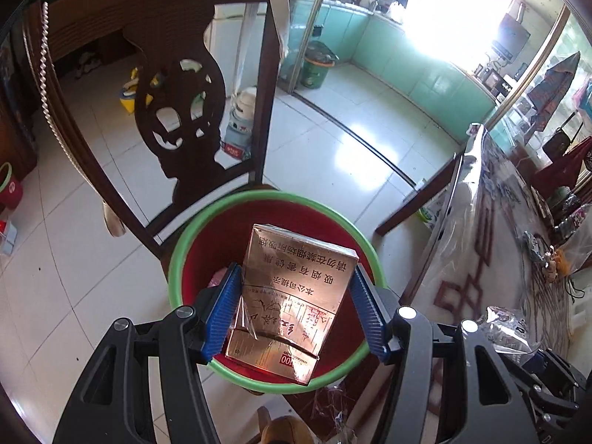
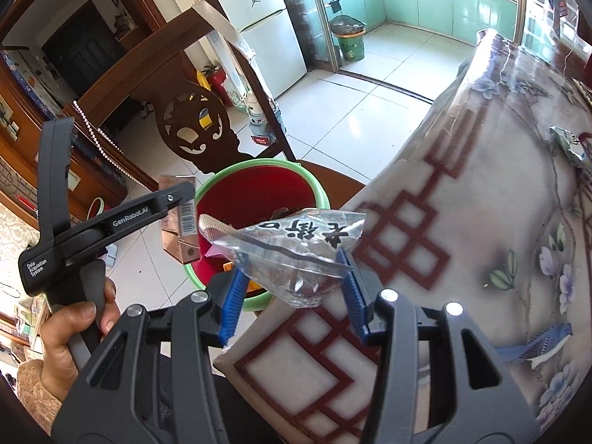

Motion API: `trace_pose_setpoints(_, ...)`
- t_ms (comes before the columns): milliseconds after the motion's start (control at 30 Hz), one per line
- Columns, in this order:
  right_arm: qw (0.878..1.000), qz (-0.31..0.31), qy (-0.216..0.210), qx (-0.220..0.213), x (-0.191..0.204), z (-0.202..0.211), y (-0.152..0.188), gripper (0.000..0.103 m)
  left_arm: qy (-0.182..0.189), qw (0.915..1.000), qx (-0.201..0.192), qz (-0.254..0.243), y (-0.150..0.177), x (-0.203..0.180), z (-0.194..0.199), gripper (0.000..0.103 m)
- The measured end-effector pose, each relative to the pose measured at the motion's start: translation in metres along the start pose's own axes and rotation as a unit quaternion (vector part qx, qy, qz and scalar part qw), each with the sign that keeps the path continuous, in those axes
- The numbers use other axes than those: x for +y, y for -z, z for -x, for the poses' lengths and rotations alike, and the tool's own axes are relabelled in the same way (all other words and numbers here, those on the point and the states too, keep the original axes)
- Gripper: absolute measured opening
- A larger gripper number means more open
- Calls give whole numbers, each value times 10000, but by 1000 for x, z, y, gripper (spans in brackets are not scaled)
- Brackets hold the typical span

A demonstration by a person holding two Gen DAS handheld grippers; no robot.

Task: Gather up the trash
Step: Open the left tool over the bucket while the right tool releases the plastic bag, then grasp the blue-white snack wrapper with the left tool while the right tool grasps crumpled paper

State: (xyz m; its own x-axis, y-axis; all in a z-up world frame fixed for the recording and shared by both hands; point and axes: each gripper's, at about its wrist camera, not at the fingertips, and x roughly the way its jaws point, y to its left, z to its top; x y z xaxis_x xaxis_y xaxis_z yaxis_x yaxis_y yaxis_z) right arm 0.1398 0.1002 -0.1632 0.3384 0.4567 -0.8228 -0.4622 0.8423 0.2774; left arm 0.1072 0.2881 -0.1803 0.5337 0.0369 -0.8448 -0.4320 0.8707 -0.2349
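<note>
My left gripper (image 1: 294, 307) is shut on a copper-coloured cigarette pack (image 1: 292, 296) with Chinese print, held right above a red bin with a green rim (image 1: 185, 244) that stands on a chair seat. My right gripper (image 2: 292, 292) is shut on a crumpled clear plastic wrapper (image 2: 292, 248) with black characters, held at the table edge just right of the same bin (image 2: 314, 185). The left gripper and its pack (image 2: 181, 229) show beside the bin in the right wrist view. Some trash lies inside the bin.
A dark carved wooden chair (image 1: 177, 111) stands behind the bin. A table with a floral plastic-covered cloth (image 2: 481, 222) fills the right, with a crumpled packet (image 2: 569, 148) on it. A green bin (image 2: 349, 42) stands by the kitchen doorway. White tiled floor lies around.
</note>
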Motion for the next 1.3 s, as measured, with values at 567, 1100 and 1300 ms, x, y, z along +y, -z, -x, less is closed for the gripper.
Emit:
trace_pose_setpoints(567, 9981, 608, 1, 39, 48, -21, -20, 57, 84, 9884, -846, 1260, -5, 46, 33, 95)
trace_pose_setpoints(1100, 9972, 201, 474, -538, 12, 35, -13, 87, -81, 9942, -746, 765, -6, 20, 29, 95)
trace_pose_setpoints(1300, 9920, -105, 907, -867, -32, 81, -1, 90, -144, 9972, -700, 205, -3, -18, 29, 95)
